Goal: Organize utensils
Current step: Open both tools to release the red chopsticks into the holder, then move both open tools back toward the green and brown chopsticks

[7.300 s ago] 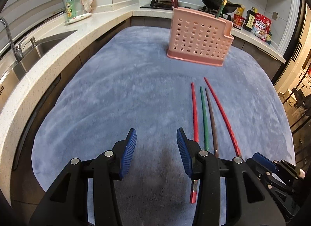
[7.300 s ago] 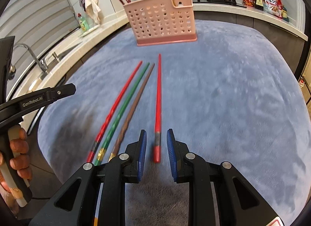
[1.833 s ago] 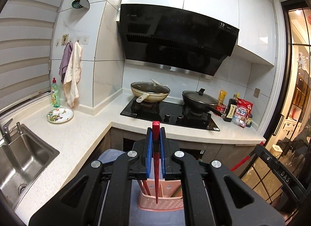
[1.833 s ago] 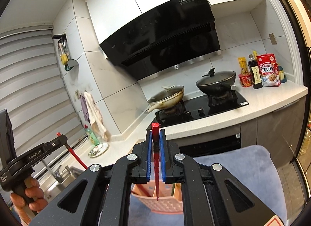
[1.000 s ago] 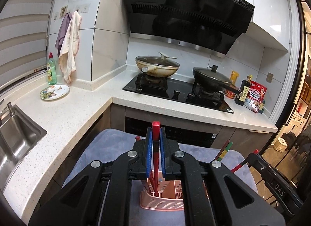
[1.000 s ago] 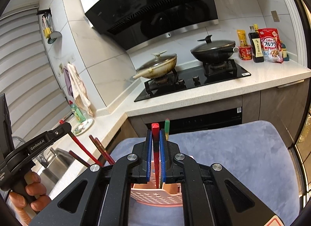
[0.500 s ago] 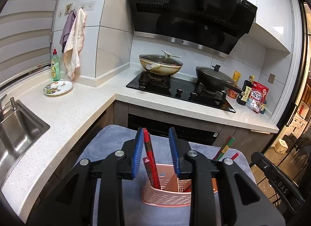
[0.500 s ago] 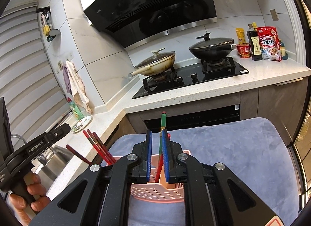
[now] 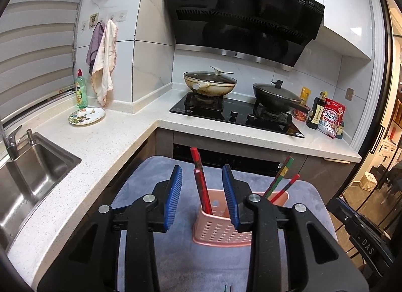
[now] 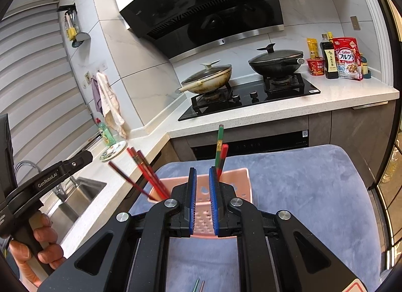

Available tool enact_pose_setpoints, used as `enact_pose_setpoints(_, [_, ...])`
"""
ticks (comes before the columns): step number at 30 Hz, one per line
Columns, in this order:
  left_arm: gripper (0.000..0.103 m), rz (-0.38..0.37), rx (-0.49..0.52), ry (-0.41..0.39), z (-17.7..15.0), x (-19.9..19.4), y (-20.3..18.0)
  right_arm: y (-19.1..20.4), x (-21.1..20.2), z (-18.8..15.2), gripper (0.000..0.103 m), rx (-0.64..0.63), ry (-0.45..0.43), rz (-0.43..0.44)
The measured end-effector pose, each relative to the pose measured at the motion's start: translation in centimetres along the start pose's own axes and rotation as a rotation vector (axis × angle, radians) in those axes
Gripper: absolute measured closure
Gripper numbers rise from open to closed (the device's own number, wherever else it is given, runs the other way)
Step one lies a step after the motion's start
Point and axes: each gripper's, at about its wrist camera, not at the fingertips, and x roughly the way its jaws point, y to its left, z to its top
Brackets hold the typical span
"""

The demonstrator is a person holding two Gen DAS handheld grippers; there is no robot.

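My left wrist camera looks forward and slightly down along its fingers, close above the pink holder (image 9: 221, 229), facing the stove (image 9: 238, 116). My right wrist camera looks the same way from just to the right. Both share holder, blue mat (image 10: 314, 191), stove and sink (image 10: 75, 196).

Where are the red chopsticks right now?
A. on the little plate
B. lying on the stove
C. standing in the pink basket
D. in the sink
C: the red chopsticks stand leaning in the pink basket on the grey mat, not held by any jaws.
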Motion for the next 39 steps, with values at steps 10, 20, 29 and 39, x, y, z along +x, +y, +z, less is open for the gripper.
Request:
enact_pose_setpoints(10, [0.071,0.024,0.038,0.024,-1.9,-2.5,-0.5,1.0,-3.1,-1.9,0.091,-0.035,0.001,-0.001])
enact_pose_setpoints(20, [0.071,0.044,0.074,0.051,-4.5,-4.5,-1.0,1.4,-5.5,-5.0,0.091,-0.049,0.036,0.004])
enact_pose_setpoints(29, [0.071,0.05,0.082,0.104,-7.7,-5.6,-0.7,1.7,-7.2,-8.7,0.081,-0.06,0.09,0.0])
enact_pose_setpoints(39, [0.071,0.06,0.07,0.214,-13.5,-6.5,1.1,1.7,-8.3,-15.8,0.079,-0.095,0.229,-0.009])
